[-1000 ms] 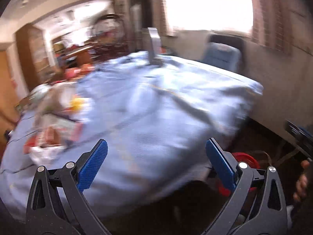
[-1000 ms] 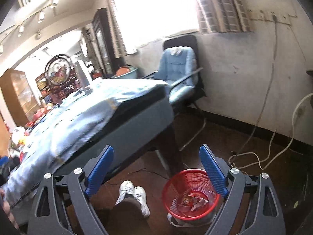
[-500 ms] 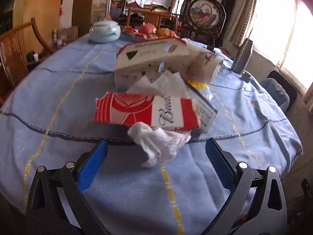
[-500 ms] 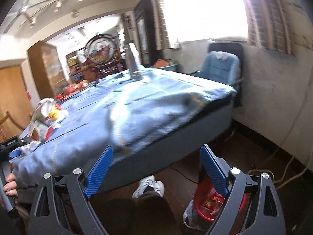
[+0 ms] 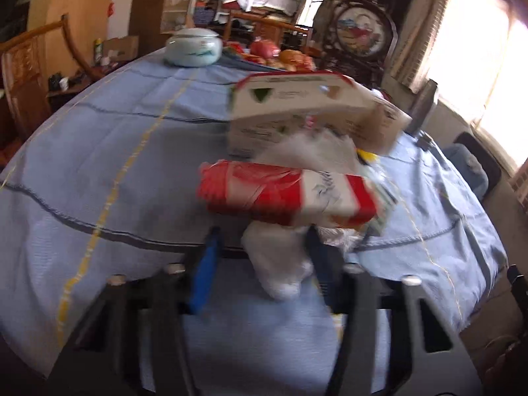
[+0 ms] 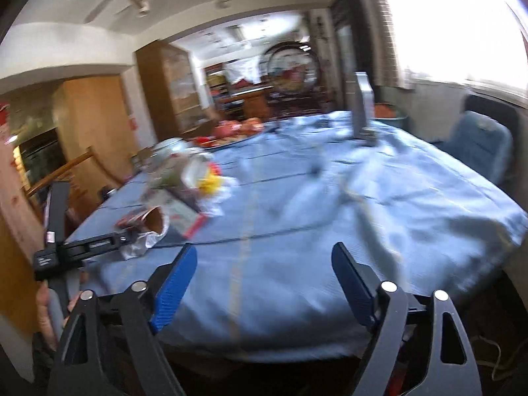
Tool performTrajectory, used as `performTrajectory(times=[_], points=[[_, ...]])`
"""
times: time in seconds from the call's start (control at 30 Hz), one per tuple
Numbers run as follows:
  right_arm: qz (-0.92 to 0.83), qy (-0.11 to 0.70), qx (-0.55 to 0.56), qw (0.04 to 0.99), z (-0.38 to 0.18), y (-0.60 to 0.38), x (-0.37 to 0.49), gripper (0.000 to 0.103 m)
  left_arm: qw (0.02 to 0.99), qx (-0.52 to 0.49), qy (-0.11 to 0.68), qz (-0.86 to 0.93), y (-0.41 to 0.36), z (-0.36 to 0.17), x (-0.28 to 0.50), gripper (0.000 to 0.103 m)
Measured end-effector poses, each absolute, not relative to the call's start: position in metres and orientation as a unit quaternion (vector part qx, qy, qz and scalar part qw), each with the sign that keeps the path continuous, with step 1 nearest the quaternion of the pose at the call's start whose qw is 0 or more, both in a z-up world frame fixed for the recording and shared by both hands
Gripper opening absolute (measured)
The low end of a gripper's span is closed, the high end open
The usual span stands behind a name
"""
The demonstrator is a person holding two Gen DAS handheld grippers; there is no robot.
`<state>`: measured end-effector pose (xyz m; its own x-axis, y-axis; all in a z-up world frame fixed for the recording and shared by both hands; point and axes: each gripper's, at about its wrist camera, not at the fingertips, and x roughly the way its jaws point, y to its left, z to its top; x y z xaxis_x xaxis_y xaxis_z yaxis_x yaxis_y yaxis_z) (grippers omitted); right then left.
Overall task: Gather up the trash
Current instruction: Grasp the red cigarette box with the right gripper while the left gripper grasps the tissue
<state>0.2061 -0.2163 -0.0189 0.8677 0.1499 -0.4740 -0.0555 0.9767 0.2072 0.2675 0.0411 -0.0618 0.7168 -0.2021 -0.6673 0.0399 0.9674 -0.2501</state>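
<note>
left gripper [image 5: 260,257] stands part open with its blue pads either side of a crumpled white tissue [image 5: 279,264] at the near edge of the trash pile on the blue tablecloth [image 5: 99,165], not yet clamped as far as the blur allows. right gripper [image 6: 260,274] is wide open and empty over bare cloth, well apart from the pile. the tissue looks light, soft and compressible, best pinched across its bulk; the red and white carton [image 5: 287,194] touching it above appears light and may shift.
</note>
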Motion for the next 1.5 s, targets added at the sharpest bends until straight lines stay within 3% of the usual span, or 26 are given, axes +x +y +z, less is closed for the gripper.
performTrajectory(times=[0.3, 0.47, 0.7, 0.87, 1.0, 1.2, 1.3, 1.5], points=[[0.172, 0.297, 0.06, 0.937, -0.019, -0.133, 0.268, 0.054, 0.918, -0.146, 0.366, -0.036, 0.09, -0.062, 0.266, 0.04], [0.2, 0.301, 0.022, 0.932, -0.012, -0.097, 0.285, 0.051, 0.915, -0.165, 0.362, -0.06, 0.1, -0.065, 0.265, 0.045], [0.203, 0.312, 0.01, 0.928, -0.015, -0.081, 0.297, 0.051, 0.921, -0.166, 0.343, -0.08, 0.101, -0.062, 0.256, 0.068], [0.211, 0.316, -0.001, 0.925, -0.014, -0.069, 0.306, 0.05, 0.922, -0.169, 0.337, -0.084, 0.1, -0.061, 0.256, 0.072], [0.223, 0.325, -0.035, 0.918, -0.018, -0.045, 0.32, 0.03, 0.924, -0.177, 0.334, -0.065, 0.108, -0.059, 0.254, 0.079], [0.232, 0.352, -0.074, 0.904, -0.037, -0.024, 0.336, 0.024, 0.924, -0.174, 0.336, -0.05, 0.117, -0.06, 0.254, 0.081], [0.22, 0.333, -0.07, 0.914, -0.034, -0.03, 0.331, 0.003, 0.924, -0.168, 0.339, -0.048, 0.116, -0.06, 0.253, 0.081], [0.211, 0.268, 0.002, 0.94, 0.002, -0.073, 0.306, 0.003, 0.92, -0.169, 0.346, -0.07, 0.108, -0.059, 0.252, 0.081]])
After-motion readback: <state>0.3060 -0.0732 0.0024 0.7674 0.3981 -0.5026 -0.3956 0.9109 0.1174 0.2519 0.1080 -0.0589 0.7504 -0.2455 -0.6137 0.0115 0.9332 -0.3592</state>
